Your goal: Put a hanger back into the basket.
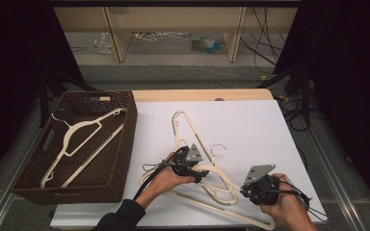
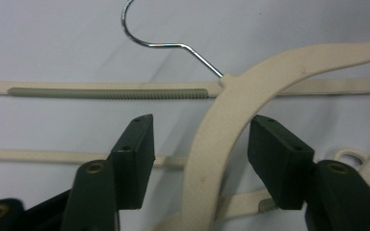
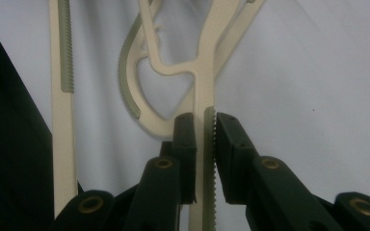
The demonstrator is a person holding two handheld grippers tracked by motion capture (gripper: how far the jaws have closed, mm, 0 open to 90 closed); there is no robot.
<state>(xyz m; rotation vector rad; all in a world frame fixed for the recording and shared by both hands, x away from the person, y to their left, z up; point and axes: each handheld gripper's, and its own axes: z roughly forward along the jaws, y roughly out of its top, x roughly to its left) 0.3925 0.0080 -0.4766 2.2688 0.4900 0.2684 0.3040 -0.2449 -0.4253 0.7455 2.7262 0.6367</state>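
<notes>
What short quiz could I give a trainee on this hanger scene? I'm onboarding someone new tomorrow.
1. True or false: the right gripper is shut on a bar of a cream hanger.
2. What lies in the brown basket? A) a towel B) a cream hanger C) a bottle
3. In the left gripper view, what stands between the jaws of the left gripper?

Key
1. True; its pads press the ribbed bar from both sides.
2. B; one hanger in the basket.
3. The curved shoulder of a hanger with a metal hook; the pads are not yet on it.
</notes>
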